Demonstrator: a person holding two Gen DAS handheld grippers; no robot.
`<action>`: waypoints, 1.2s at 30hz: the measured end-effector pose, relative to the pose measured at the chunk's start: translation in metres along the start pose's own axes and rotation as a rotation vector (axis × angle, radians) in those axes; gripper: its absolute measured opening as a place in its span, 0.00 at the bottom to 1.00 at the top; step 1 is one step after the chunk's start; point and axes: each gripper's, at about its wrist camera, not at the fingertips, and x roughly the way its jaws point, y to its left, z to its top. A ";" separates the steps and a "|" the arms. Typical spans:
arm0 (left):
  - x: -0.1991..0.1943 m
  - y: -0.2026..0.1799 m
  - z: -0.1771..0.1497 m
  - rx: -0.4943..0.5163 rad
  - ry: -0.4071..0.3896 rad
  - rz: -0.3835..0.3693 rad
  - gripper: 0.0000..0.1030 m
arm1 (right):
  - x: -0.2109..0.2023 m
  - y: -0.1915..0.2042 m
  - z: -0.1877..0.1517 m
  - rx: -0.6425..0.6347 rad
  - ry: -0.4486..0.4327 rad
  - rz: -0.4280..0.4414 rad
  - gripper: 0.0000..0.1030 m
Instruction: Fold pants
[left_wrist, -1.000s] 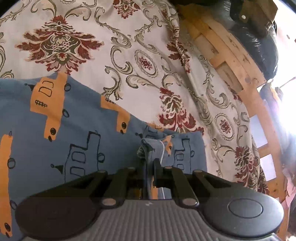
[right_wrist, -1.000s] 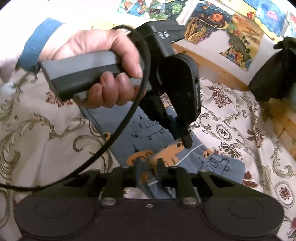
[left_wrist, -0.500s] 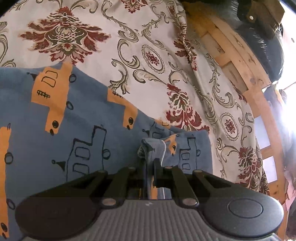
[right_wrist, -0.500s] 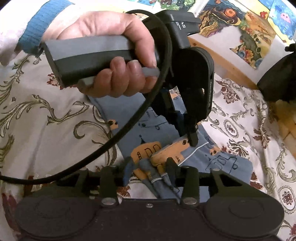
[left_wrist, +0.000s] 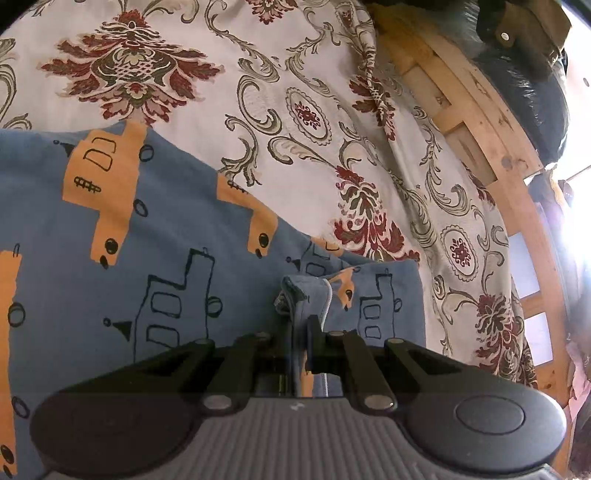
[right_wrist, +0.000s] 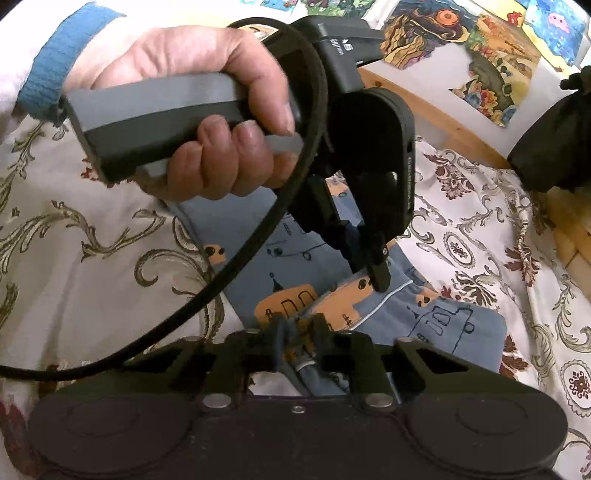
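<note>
Blue pants (left_wrist: 147, 258) printed with orange vehicles lie on a patterned bedspread (left_wrist: 258, 74). In the left wrist view my left gripper (left_wrist: 301, 328) is shut on a bunched edge of the cloth. The right wrist view shows the pants (right_wrist: 443, 321) partly folded over, with a white-piped edge on top. There my right gripper (right_wrist: 297, 332) is shut on a wad of the blue fabric at the near edge. Just beyond it, a hand (right_wrist: 207, 110) holds the left gripper (right_wrist: 369, 269), whose tips pinch the cloth.
A wooden bed frame (left_wrist: 480, 122) runs along the bedspread's right side, with a black bag (left_wrist: 524, 81) behind it. Colourful pictures (right_wrist: 498, 66) hang on the wall. A black cable (right_wrist: 258, 236) loops from the left gripper across the bedspread (right_wrist: 92, 240).
The left gripper has come closer to the right one, still holding the cloth. The right jaws widened half a second ago and now stand narrower on the fabric.
</note>
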 end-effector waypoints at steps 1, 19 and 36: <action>0.000 0.000 0.000 0.003 -0.001 0.001 0.08 | 0.000 -0.001 0.000 0.007 -0.001 0.005 0.12; -0.054 0.020 0.011 0.047 -0.043 0.046 0.07 | -0.008 -0.001 0.039 0.069 -0.095 0.140 0.11; -0.093 0.082 0.009 0.030 -0.088 0.145 0.08 | 0.037 0.042 0.074 0.028 -0.094 0.272 0.11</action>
